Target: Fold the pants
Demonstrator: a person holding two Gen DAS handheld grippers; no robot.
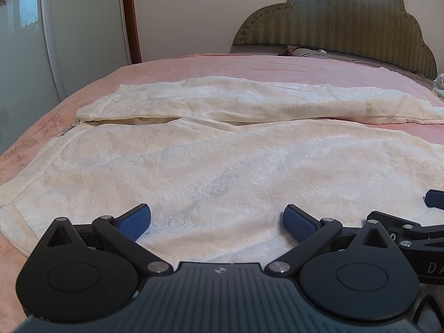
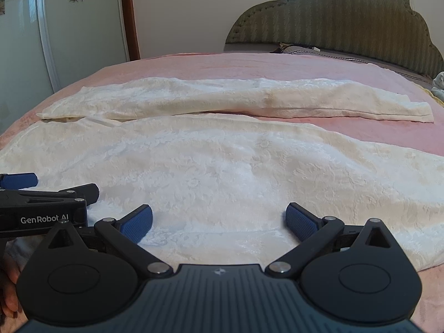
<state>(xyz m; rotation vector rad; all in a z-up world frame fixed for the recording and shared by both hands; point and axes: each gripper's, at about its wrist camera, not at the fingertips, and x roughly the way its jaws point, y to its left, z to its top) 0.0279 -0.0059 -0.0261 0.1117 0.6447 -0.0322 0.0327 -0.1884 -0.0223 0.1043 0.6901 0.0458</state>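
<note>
You have not started the fold yet, as far as these views show. The pants lie spread flat on the pink bed cover, with both legs open and apart: the near leg is just in front of your tools, and the far leg lies beyond it, toward 12 o'clock. No layer is doubled over another, so I judge that all the folding is still to do: first one leg over the other, then the length.

The long axis of the pants runs from 9 o'clock to 3 o'clock across both views. The waist end, where the two legs join, is at about 10 o'clock; the hem of the far leg points to about 2 o'clock.

Your left gripper has its fingers spread wide and holds nothing; it hovers low at the near edge of the near leg. Your right gripper is also wide and without cloth between its blue pads, just beside the left one.
</note>
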